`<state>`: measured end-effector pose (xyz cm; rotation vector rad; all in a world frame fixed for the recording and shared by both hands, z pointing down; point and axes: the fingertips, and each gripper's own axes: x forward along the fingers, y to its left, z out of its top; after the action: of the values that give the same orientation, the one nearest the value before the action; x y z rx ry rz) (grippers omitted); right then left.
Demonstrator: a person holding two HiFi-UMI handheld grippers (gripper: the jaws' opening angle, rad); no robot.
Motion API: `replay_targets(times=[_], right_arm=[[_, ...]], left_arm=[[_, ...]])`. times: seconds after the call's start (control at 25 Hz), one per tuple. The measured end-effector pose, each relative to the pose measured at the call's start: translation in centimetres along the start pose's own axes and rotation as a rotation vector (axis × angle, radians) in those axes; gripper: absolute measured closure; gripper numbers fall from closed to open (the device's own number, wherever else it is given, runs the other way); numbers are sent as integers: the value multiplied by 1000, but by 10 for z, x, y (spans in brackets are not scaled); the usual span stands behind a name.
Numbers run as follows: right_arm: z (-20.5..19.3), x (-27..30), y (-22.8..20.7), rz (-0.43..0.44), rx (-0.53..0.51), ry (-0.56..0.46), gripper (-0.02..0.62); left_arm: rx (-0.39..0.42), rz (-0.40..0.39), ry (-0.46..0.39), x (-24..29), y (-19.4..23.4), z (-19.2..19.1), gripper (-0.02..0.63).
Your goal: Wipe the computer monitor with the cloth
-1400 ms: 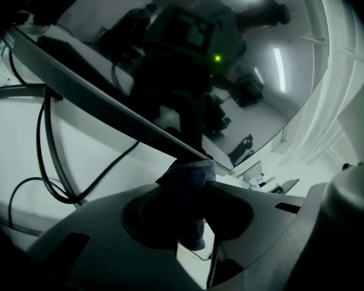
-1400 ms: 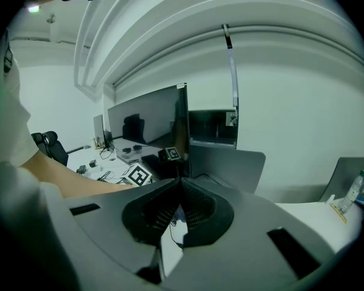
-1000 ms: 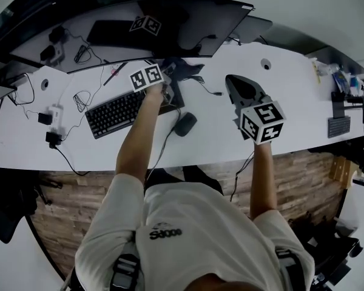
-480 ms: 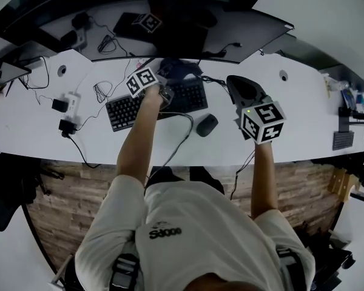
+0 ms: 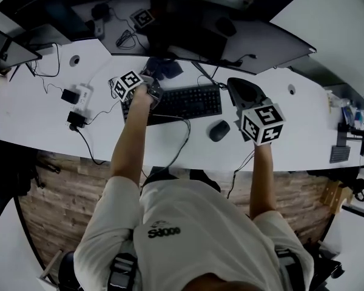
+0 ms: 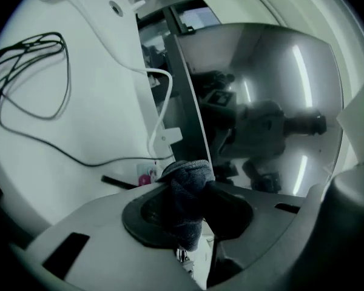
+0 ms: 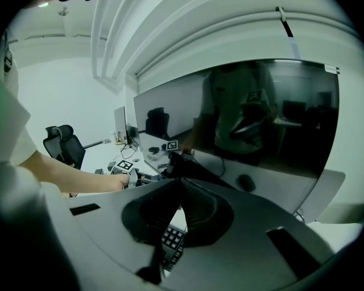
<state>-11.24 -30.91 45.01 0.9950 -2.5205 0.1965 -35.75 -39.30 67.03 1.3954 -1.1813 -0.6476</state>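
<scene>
The wide dark monitor [image 5: 230,35] stands along the back of the white desk [image 5: 36,120]. My left gripper [image 5: 150,85] is shut on a dark cloth [image 5: 165,69] and is held near the monitor's lower edge, left of its middle. In the left gripper view the bunched cloth [image 6: 187,193] sits between the jaws, close to the screen [image 6: 273,96]. My right gripper [image 5: 241,88] hovers over the desk to the right of the keyboard [image 5: 188,102], shut with nothing in it. In the right gripper view its jaws [image 7: 179,183] meet, and the screen [image 7: 261,120] mirrors the person.
A black mouse [image 5: 219,130] lies beside the keyboard, just left of the right gripper. Power adapters [image 5: 77,105] and loose cables [image 5: 45,71] lie on the desk's left part. Another screen [image 5: 6,48] stands at far left. Small items [image 5: 346,117] sit at far right.
The person has shifted left along the desk. The left gripper with the cloth now sits past the keyboard's left end instead of its right. The right gripper came nearer the mouse.
</scene>
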Motion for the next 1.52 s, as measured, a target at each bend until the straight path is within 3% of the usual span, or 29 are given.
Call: replay_targets(times=[0.24, 0.52, 0.88, 1.04, 1.4, 1.52], right_arm=[[24, 38, 32, 28, -18, -16, 592], [52, 78, 74, 52, -32, -43, 592], [64, 101, 102, 35, -27, -53, 592], [65, 100, 102, 23, -22, -57, 592], [74, 79, 100, 38, -29, -89, 592], [79, 69, 101, 59, -41, -103, 592]], left_arm=[[-68, -63, -62, -37, 15, 66, 488], [-31, -27, -129, -77, 35, 144, 489], [14, -8, -152, -92, 48, 191, 488], [126, -25, -149, -90, 21, 200, 489], [219, -136, -205, -112, -66, 211, 489], [288, -151, -217, -123, -99, 217, 489]])
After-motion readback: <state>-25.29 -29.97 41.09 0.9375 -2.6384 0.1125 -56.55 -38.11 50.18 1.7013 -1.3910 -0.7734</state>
